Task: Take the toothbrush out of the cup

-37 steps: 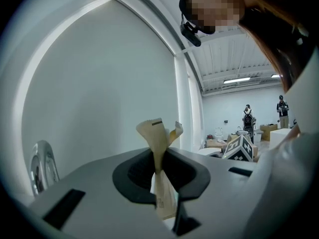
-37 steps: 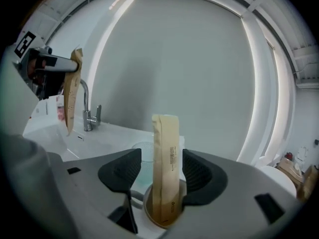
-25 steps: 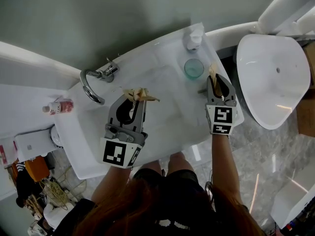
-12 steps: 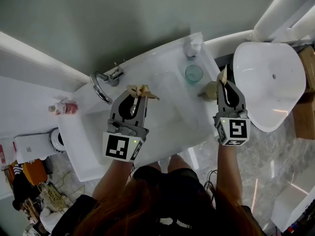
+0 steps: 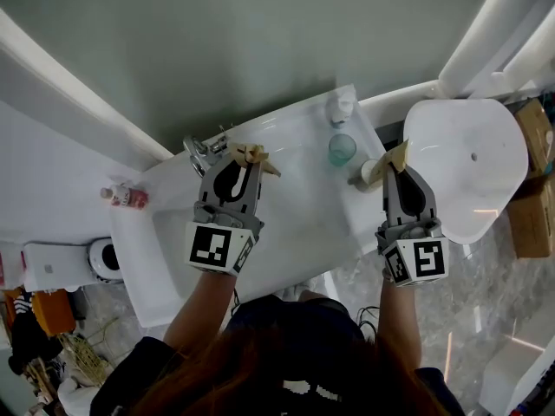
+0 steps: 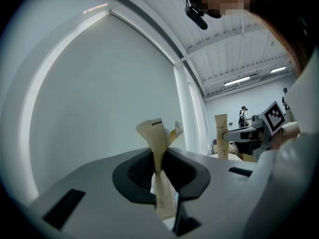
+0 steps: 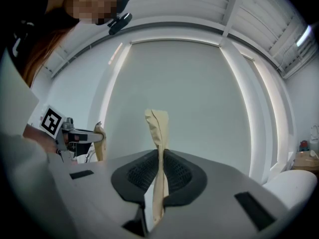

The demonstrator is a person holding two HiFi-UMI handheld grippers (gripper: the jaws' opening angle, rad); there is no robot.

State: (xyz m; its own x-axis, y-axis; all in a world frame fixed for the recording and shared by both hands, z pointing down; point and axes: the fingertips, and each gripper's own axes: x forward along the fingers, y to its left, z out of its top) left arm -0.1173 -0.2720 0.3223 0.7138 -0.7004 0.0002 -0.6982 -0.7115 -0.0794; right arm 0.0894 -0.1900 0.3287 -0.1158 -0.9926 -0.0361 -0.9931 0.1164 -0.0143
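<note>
The right gripper (image 5: 395,172), jaws just closed, pinches the paper-wrapped toothbrush (image 7: 157,133) apparently clear of the cup (image 5: 368,173), so removal looks done, while the left gripper (image 5: 243,167), well left of the cup, pinches a crumpled tan packet (image 6: 158,138).

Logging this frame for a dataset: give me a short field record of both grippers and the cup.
left gripper: shut on crumpled tan wrapper
right gripper: jaws just closing, shut on tan paper sleeve
cup: teal, upright on sink counter; no toothbrush visible in it
</note>
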